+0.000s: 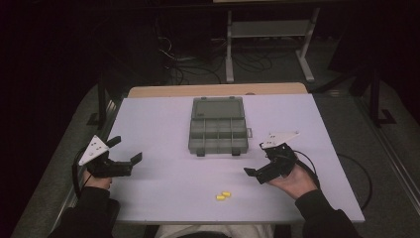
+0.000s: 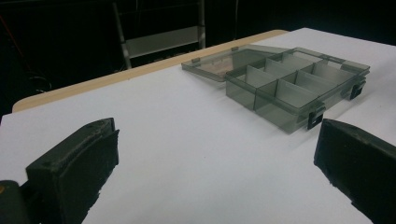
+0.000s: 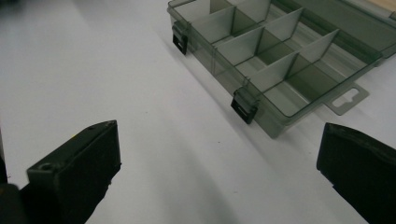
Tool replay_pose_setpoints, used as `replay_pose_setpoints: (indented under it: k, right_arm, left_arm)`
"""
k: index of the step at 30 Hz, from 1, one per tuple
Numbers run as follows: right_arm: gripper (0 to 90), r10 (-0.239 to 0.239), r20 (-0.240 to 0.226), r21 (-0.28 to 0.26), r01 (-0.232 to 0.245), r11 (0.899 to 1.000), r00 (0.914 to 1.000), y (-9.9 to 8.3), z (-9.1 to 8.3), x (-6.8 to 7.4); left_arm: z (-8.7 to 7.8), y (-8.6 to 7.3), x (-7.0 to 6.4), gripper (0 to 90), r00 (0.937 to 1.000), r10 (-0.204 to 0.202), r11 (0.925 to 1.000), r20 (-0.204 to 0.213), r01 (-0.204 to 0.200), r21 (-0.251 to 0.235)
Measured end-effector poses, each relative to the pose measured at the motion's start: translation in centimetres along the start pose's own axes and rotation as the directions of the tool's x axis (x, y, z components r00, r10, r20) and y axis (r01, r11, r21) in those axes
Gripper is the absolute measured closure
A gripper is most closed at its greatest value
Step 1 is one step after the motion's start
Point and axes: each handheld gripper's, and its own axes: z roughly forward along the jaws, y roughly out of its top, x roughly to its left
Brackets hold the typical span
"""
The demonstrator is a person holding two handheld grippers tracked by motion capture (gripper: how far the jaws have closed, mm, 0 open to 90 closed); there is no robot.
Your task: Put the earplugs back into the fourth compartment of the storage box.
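On the white desk (image 1: 163,124) both grippers rest released, left gripper (image 1: 128,148) and right gripper (image 1: 256,159) flanking the open compartment box (image 1: 218,126); two yellow pieces (image 1: 223,196) lie near the front edge, nearer the right, so it should descend straddling one piece. High view shows the pieces; the gripper views reveal empty compartments.
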Motion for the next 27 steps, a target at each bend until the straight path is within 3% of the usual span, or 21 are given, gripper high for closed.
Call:
replay_pose_setpoints:
  k: [16,24,27]
  right_arm:
    - [0.0,-0.047,-0.062,0.074,0.051,0.996,0.9970,0.4,2.2,1.6]
    - [0.0,-0.080,-0.106,0.122,0.093,0.988,0.9911,0.4,3.4,2.7]
    - [1.3,-0.096,-0.142,0.143,0.116,0.983,0.9852,0.3,4.1,3.3]
  left_arm:
    - [0.0,-0.1,0.0,0.0,1.0000,-0.002,1.0000,0.002,0.002,-0.003]
    - [0.0,-0.1,0.0,0.0,1.0000,0.003,1.0000,0.003,-0.003,0.000]
    - [0.0,-0.1,-0.1,0.0,1.0000,0.003,1.0000,0.004,-0.003,0.002]
